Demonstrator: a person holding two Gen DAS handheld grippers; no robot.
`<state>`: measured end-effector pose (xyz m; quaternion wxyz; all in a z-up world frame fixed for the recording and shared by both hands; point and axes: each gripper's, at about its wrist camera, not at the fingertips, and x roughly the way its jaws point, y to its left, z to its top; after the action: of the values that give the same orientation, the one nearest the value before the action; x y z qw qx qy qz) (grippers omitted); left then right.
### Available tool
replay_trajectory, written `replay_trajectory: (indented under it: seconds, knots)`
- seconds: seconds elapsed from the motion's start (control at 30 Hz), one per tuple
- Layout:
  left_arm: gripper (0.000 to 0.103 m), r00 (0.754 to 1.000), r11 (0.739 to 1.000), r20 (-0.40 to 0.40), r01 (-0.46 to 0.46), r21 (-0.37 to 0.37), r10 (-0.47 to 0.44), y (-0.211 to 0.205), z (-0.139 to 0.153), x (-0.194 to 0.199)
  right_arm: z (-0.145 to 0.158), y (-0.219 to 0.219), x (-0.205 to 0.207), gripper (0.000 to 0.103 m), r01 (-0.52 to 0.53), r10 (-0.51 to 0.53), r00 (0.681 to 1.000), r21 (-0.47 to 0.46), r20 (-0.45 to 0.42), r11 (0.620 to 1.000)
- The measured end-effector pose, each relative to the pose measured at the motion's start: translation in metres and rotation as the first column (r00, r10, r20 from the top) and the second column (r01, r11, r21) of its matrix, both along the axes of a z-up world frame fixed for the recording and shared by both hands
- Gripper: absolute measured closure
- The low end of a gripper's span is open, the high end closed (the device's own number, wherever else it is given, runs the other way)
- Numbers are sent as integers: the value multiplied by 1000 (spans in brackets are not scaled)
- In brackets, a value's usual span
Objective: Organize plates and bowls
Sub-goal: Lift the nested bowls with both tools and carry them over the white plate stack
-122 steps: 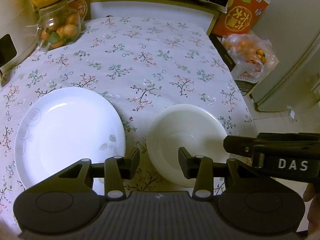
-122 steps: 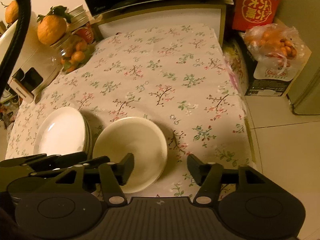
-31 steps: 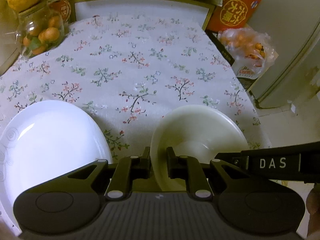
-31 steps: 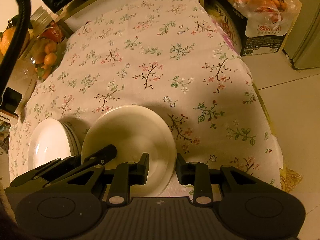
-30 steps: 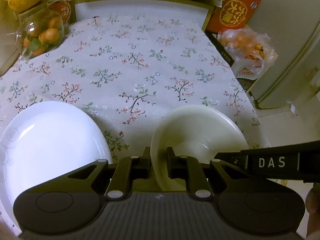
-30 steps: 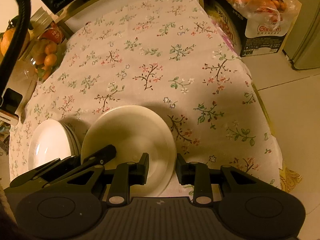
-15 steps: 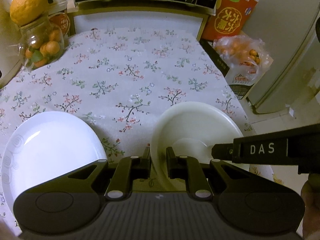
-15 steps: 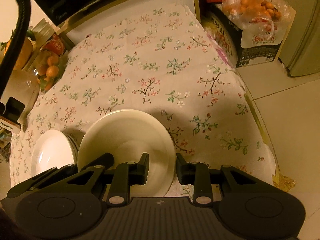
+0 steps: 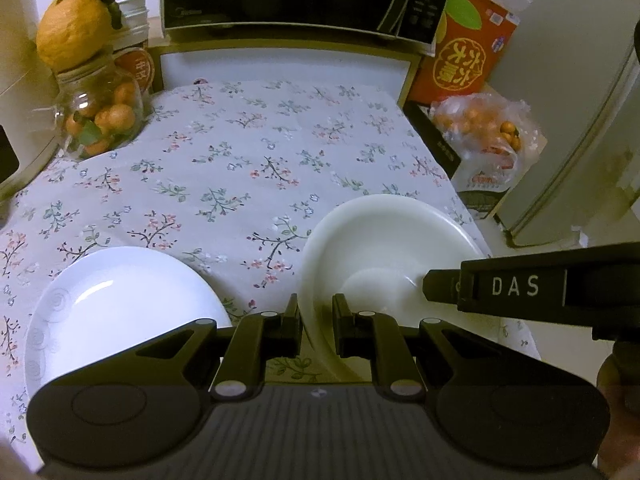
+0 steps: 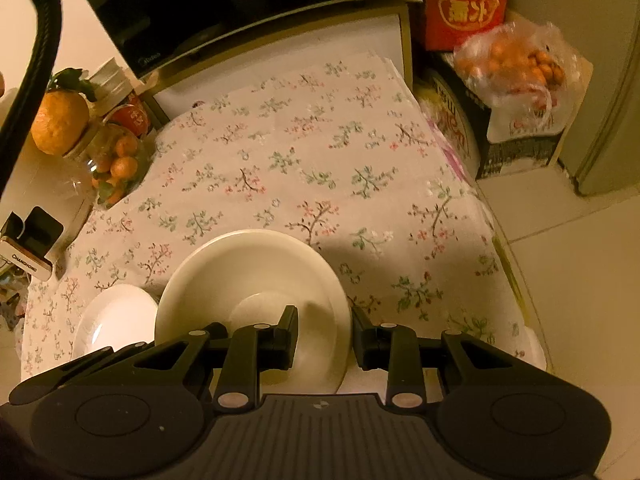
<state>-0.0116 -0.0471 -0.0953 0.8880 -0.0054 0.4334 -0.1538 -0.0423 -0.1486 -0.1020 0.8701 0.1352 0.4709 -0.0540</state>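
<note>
Bowl (image 9: 384,248), cream-white and shallow, sits near the front right corner of the surface (image 9: 248,168), which is covered by a floral tablecloth. Both tools grip its rim at once. The left hand-held gripper (image 9: 316,330) is clamped on the bowl's near-left edge, one finger outside the wall and one inside. The right hand-held gripper (image 10: 324,338) is clamped on the bowl's right edge in the same way, its fingers straddling the rim; its black body, marked DAS, reaches across the bowl in the left wrist view. Whether the bowl is clear of the cloth I cannot tell. Just left of the bowl lies a white plate (image 9: 120,308) with a faint swirl pattern. At the far left corner stands a glass jar (image 9: 98,120) of small oranges with a large citrus fruit (image 9: 74,36) on top.
</note>
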Motion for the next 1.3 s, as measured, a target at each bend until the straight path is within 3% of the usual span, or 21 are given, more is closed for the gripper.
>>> replay_trajectory:
  seconds: [0.4, 1.3]
  knots:
    - [90, 998, 998, 28, -56, -3, 56, 26, 8, 1, 14, 28, 10, 75, -37, 38, 998, -24, 51, 999]
    - [90, 979, 979, -2, -203, -6, 203, 118, 5, -1, 11, 132, 35, 75, -215, 217, 975, -49, 46, 975]
